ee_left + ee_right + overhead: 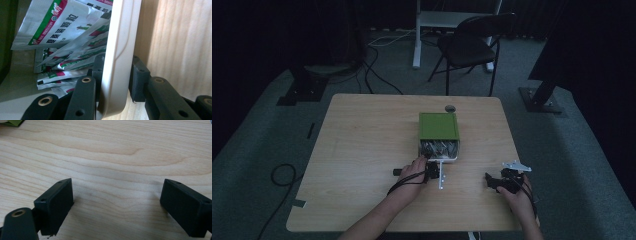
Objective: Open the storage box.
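Okay, quick notes.
Box: green-lidded box (438, 125) mid-table, its white drawer tray (117, 62) slid out toward the person.
Contents: foil sachets (62, 30) piled inside the tray.
Left gripper (113, 75): jaws clamped on the tray's front wall.
Right gripper (117, 205): jaws apart, nothing between, resting on bare wooden table (112, 157), well right of the box.
Step (judged): drawer pull.
Tip: pull straight and level so the box doesn't drag.

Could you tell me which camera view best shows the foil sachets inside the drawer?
The left gripper view: the foil sachets fill it close up, printing visible, behind the drawer's white front. The high view shows them as a small silvery patch; the right gripper view offers bare table.
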Motion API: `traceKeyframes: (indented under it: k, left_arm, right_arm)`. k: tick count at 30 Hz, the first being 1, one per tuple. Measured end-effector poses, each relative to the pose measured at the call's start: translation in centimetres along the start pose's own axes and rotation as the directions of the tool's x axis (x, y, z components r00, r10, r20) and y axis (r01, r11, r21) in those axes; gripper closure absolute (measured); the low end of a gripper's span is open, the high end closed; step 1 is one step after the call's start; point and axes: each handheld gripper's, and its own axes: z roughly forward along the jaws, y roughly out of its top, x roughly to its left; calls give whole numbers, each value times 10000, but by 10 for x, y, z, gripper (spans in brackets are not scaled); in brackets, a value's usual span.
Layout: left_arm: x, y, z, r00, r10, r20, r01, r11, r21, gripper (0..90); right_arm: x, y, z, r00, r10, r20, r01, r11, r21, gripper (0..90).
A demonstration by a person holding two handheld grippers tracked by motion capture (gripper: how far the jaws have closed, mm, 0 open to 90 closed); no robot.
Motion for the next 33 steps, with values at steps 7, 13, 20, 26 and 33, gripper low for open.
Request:
traceKeyframes:
  k: [7,13,20,26,33]
  left_arm:
    - [-2,0,-4,10000,-30,25,30,10000,-15,718]
    - [-5,1,-8,10000,-72,60,72,10000,-42,719]
    - [-9,0,-13,10000,-32,49,33,10000,-77,719]
    - [-14,2,-19,10000,-34,80,34,10000,-55,722]
    - [-21,3,-27,9999,-99,117,102,9997,-208,738]
  right_arm:
    - [0,0,0,10000,3,-3,-3,10000,-2,111]
    - [0,0,0,10000,2,-1,-2,10000,2,111]
    - [0,0,0,10000,1,1,-1,10000,1,111]
    - [0,0,0,10000,4,1,-4,10000,1,111]
    - [0,0,0,10000,6,0,-6,10000,0,111]
